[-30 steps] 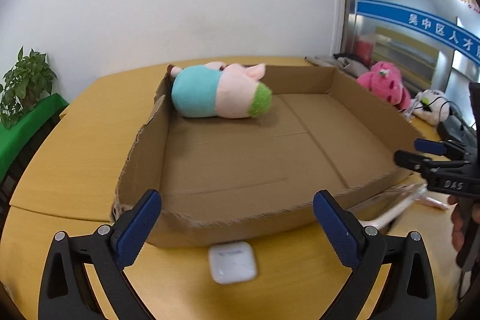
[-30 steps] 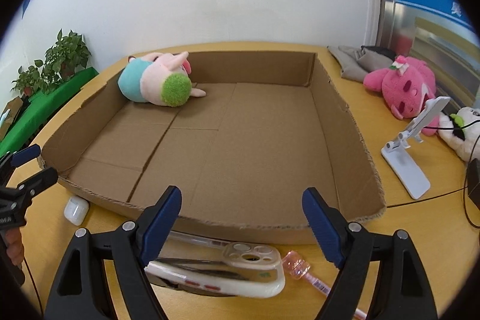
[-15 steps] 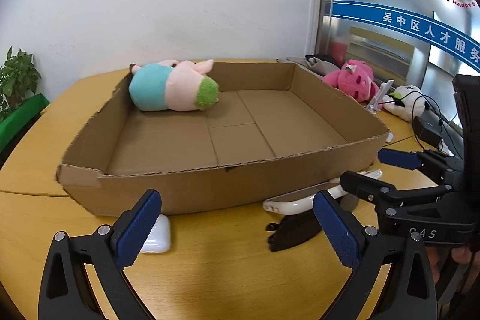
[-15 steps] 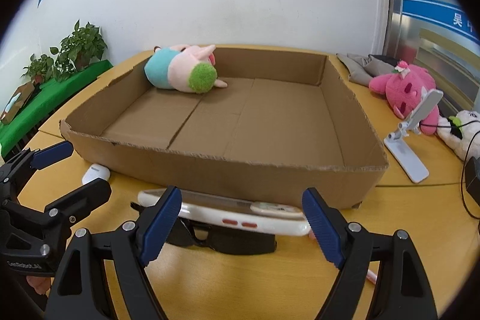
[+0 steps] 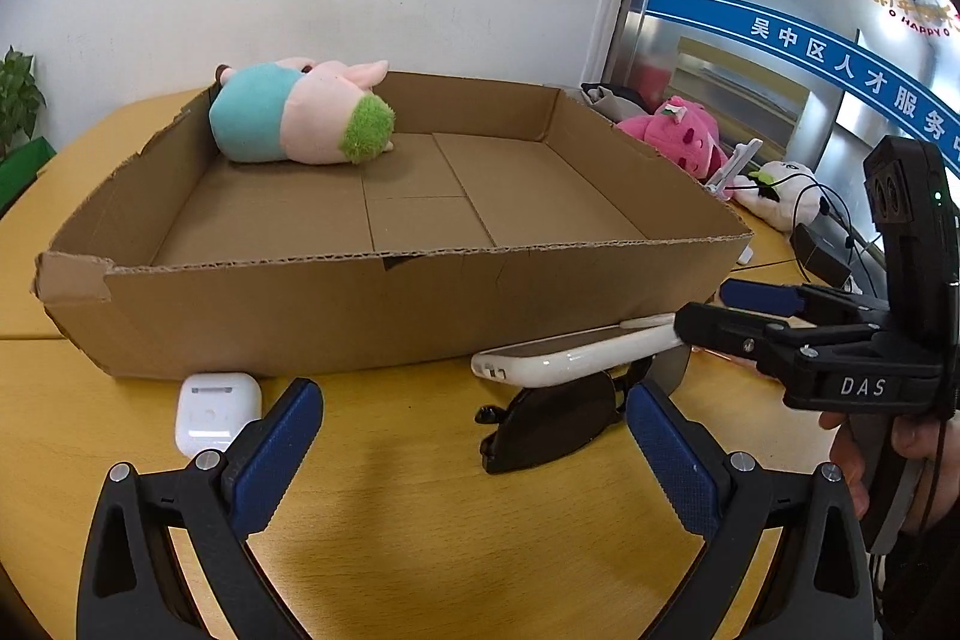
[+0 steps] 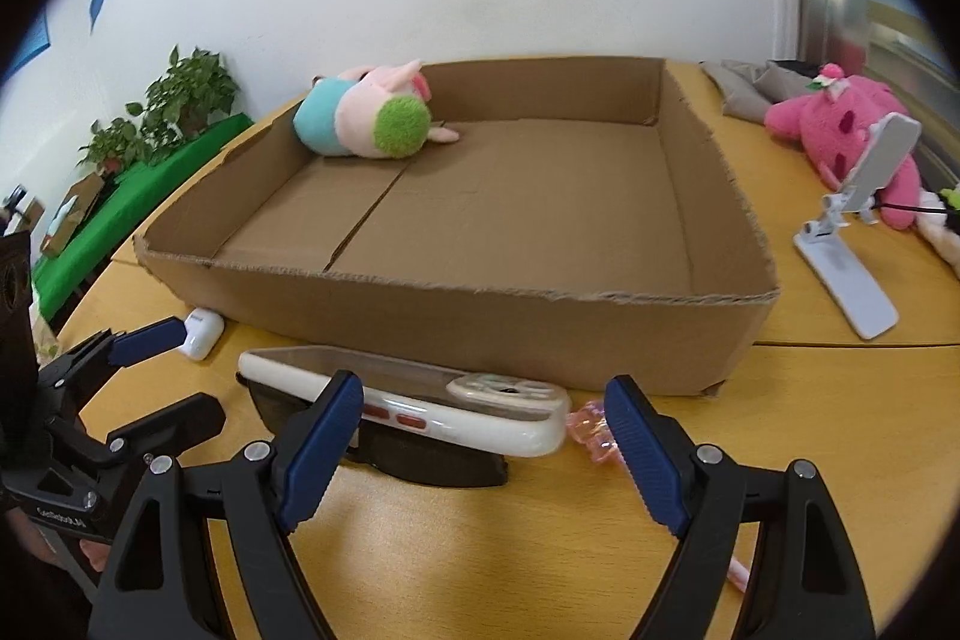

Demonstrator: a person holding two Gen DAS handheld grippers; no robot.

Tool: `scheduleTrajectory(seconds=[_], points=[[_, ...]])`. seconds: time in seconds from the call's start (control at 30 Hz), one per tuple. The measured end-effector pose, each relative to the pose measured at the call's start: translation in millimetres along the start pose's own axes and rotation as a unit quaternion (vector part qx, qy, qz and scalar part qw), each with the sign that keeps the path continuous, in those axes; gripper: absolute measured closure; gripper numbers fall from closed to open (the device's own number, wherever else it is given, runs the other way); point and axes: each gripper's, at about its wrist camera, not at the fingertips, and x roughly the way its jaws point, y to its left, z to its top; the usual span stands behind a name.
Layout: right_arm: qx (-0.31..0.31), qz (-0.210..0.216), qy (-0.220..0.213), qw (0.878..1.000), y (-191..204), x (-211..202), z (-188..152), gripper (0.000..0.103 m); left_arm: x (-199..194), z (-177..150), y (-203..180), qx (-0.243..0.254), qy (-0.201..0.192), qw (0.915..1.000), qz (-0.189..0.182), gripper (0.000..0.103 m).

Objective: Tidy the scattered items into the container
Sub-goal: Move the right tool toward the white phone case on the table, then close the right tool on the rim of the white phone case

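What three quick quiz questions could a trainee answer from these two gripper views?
1. True or false: the stuffed toy already lies inside the cardboard box.
2. What does the white phone rest on? A) sunglasses B) a book C) the box floor
3. Fill in: the white earbud case sits on the ______, outside the box.

Key: 1 true. 2 A, the dark sunglasses. 3 table. Both the left gripper and the right gripper are open and empty.
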Motion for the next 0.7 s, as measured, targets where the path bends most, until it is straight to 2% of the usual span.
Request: scheduleTrajectory(seconds=[0.2, 0.33, 0.4, 0.53, 0.7], points=[[-0.013, 0.028, 0.020, 0.999, 16.6, 3.6, -4.6, 0.020, -5.7, -1.8, 13.0, -0.025, -0.014, 0.9994, -0.018, 0.000], [-0.007, 0.096, 0.030, 0.995, 23.2, -5.6, -9.4, 0.020, -7.1, -4.0, 24.5, -0.043, -0.017, 0.9984, -0.032, 0.000], [-0.004, 0.089, 0.022, 0.996, 21.3, -11.4, -10.4, 0.020, -8.7, -3.3, 28.8, -0.050, -0.020, 0.9974, -0.047, 0.000], [-0.023, 0.038, 0.032, 0.998, 12.8, -10.5, -13.4, 0.020, -14.5, 1.7, 32.4, -0.059, -0.029, 0.9957, -0.065, 0.000], [-0.078, 0.028, 0.030, 0.996, 21.6, -8.1, -16.3, 0.024, -10.6, 10.1, 31.9, -0.063, -0.018, 0.9942, -0.085, 0.002]])
